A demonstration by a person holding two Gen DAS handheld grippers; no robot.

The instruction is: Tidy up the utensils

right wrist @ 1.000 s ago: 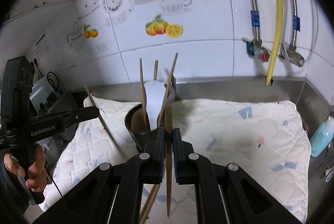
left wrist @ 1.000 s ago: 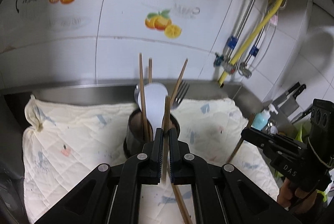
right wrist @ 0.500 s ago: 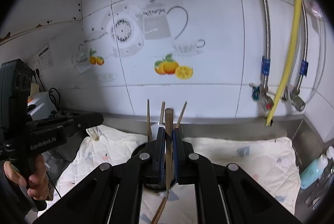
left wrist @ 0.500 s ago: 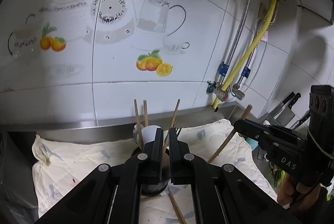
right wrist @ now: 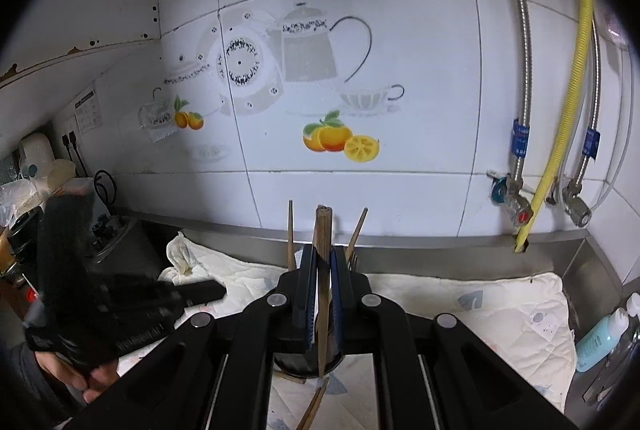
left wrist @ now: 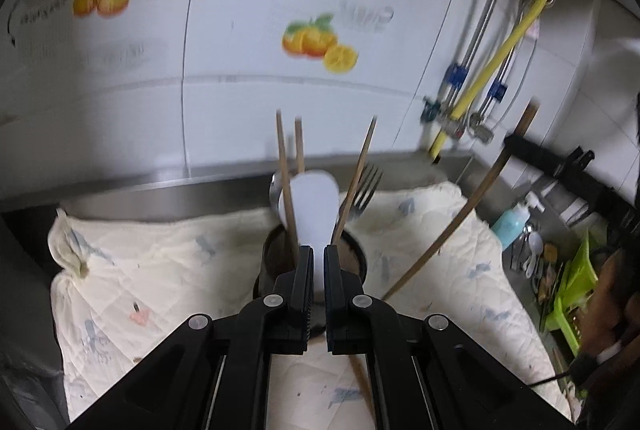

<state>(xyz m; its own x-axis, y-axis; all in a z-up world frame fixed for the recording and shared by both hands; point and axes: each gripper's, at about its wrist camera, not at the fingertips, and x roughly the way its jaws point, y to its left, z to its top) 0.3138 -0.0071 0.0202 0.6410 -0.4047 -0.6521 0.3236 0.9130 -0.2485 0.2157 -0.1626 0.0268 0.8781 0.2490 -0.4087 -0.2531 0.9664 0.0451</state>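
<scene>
A dark utensil holder stands on a quilted cloth, holding three wooden chopsticks, a white spoon and a fork. My left gripper hangs just in front of it, shut, with only the spoon showing through the narrow gap. My right gripper is shut on an upright wooden chopstick above the holder, which it mostly hides. In the left wrist view that chopstick slants down from the right gripper. The left gripper shows blurred at the left.
Loose chopsticks lie on the cloth in front of the holder. A blue bottle and a green rack sit at the right. A yellow hose and steel pipes run down the tiled wall. Appliances crowd the far left.
The right gripper has risen with its chopstick. The left gripper tipped up and came back toward the holder. The chopstick seen between its jaws a second ago no longer shows there.
</scene>
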